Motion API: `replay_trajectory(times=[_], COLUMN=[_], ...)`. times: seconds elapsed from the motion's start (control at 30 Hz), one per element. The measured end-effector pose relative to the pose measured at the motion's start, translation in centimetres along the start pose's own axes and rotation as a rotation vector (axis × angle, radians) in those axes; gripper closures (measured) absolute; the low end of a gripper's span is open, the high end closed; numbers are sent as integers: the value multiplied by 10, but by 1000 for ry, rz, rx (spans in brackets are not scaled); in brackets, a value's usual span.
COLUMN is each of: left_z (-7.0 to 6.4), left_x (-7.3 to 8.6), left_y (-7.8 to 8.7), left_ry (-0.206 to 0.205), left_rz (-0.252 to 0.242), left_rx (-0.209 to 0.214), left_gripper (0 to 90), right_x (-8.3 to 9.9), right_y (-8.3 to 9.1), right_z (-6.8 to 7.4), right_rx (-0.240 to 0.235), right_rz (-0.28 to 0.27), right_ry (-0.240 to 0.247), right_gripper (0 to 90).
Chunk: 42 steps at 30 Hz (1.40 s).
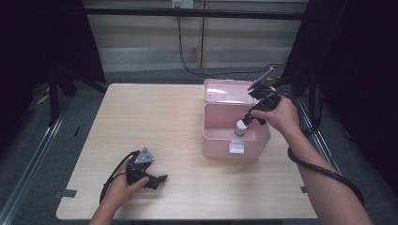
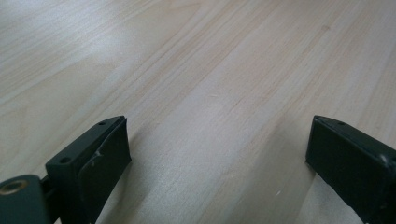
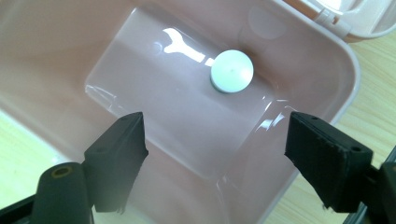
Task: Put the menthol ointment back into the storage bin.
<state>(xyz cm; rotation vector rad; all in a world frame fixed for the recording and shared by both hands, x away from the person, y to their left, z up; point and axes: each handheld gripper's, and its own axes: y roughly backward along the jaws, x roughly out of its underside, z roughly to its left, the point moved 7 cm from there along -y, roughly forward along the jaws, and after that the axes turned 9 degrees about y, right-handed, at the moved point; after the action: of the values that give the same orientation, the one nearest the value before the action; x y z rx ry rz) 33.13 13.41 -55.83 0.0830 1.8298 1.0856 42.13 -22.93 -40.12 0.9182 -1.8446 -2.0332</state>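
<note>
Bottle (image 3: 232, 71) stands inside the pink box (image 1: 220, 136), apparently released: right gripper (image 3: 215, 140) hangs above it, jaws wide and empty. Left gripper (image 1: 157, 179) lies idle on the table (image 1: 155, 117), agape. Lid (image 1: 225, 90) not closed yet.

Pink box (image 1: 220, 126), white-capped bottle (image 3: 232, 71), pale wood-grain table (image 1: 155, 122), black fingers (image 3: 116, 158).

- A lab-like recording station is suggested: a bare wooden table (image 1: 155, 122) is flanked by black curtains (image 1: 42, 37).
- A cable (image 1: 185, 56) is hung at 12 o'clock.
</note>
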Motion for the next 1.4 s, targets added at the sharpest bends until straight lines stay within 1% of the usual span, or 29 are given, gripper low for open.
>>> replay_trajectory(times=[0.07,0.23,0.33,0.4,0.47,0.5,0.57,0.67,0.73,0.77,0.83,0.87,0.93,0.97,1.03,1.1,1.13,1.17,1.2,1.27,1.37,1.4], left_z=[0,0,0,0,0,0,0,0,0,0,0,0,0,0,0,0,0,0,0,0,0,0], left_x=[0,0,0,0,0,0,0,0,0,0,0,0,0,0,0,0,0,0,0,0,0,0], left_y=[0,0,0,0,0,0,0,0,0,0,0,0,0,0,0,0,0,0,0,0,0,0], left_ry=[-1,0,0,0,0,0,1,0,-1,0,-1,-1,0,0,0,-1,-1,-1,-1,0,-1,0], left_rz=[-1,-1,0,0,0,0,-1,0,-1,-1,-1,-1,-3,-3,-3,-3,-3,-3,-3,-3,-3,-3], left_rx=[-1,0,0,0,0,0,0,0,0,-1,0,0,-1,-1,-2,-2,-2,-2,-2,-2,-2,-2], left_gripper=[57,57,57,57,57,57,57,57,57,57,57,57,57,57,57,57,57,57,57,57,57,57], right_x=[2,6,9,9,12,13,17,20,25,26,28,30,33,37,39,45,45,49,49,54,58,62], right_y=[4,12,16,17,20,21,23,25,29,30,31,32,32,32,32,32,32,32,32,33,34,34], right_z=[2,7,11,13,16,17,20,23,26,27,27,29,32,34,35,40,40,42,42,42,44,45], right_rx=[-6,-12,-23,-26,-26,-31,-39,-44,-50,-51,-52,-61,-60,-67,-69,-87,-87,-92,-92,-97,-107,-112], right_rz=[-3,-11,-23,-23,-21,-20,-18,-17,-22,-21,-22,-21,-22,-24,-21,-18,-18,-15,-15,-27,-33,-41], right_ry=[5,36,54,59,78,76,97,97,115,117,124,126,134,145,146,154,154,170,170,175,171,177], right_gripper=[195,192,192,193,193,193,193,194,194,194,194,194,194,194,194,194,194,194,194,194,194,194])
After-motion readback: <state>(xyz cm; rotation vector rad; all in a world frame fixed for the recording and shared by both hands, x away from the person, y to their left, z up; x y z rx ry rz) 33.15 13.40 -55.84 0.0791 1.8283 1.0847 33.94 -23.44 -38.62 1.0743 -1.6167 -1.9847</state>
